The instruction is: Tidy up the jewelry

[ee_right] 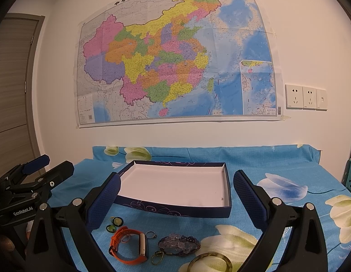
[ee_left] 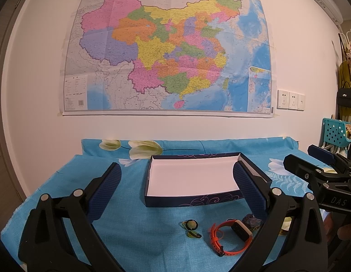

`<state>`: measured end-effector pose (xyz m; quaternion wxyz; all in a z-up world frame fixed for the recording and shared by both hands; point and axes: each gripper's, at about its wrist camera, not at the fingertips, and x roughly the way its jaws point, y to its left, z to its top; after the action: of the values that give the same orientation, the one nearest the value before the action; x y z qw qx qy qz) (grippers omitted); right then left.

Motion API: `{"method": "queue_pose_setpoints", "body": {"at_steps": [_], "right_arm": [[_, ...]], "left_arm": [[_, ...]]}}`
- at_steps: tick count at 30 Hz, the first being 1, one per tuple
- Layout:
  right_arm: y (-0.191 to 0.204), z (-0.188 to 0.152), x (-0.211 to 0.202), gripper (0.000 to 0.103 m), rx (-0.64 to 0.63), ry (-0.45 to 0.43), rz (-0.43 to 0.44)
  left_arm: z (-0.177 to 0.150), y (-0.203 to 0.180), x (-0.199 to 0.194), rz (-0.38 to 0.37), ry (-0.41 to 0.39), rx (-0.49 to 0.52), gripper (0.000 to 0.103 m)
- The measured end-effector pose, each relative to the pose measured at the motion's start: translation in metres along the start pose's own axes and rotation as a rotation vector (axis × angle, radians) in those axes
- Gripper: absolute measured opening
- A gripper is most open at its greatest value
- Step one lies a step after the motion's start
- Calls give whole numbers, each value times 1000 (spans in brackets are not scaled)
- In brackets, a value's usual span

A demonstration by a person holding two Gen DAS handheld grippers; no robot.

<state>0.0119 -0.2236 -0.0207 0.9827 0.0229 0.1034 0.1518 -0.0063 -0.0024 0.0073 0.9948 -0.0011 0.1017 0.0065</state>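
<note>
An empty dark blue box with a white inside sits on the blue flowered cloth. In front of it lie an orange-strapped watch, two green earrings, a small ring, a purple beaded bracelet and a greenish bangle. My left gripper hangs open above the cloth, with the jewelry below and between its fingers. My right gripper is open too, over the jewelry. Neither holds anything.
A large map hangs on the wall behind the table, with wall sockets to its right. A teal plastic basket stands at the right edge. A door is at the left.
</note>
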Motion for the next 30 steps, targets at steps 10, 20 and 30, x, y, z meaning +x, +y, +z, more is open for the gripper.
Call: {"method": "queue_pose_setpoints", "body": {"at_steps": [10,20,30], "right_arm": [[1,-1,1,96,0,2,1],[1,-1,1,96,1,4,2],[2,-1,0,96,3,3,1]], "left_arm": [[0,0,0,1,-1,0,97],[0,0,0,0,0,-1,97],[-1,0,0,1,-2,0,97]]}}
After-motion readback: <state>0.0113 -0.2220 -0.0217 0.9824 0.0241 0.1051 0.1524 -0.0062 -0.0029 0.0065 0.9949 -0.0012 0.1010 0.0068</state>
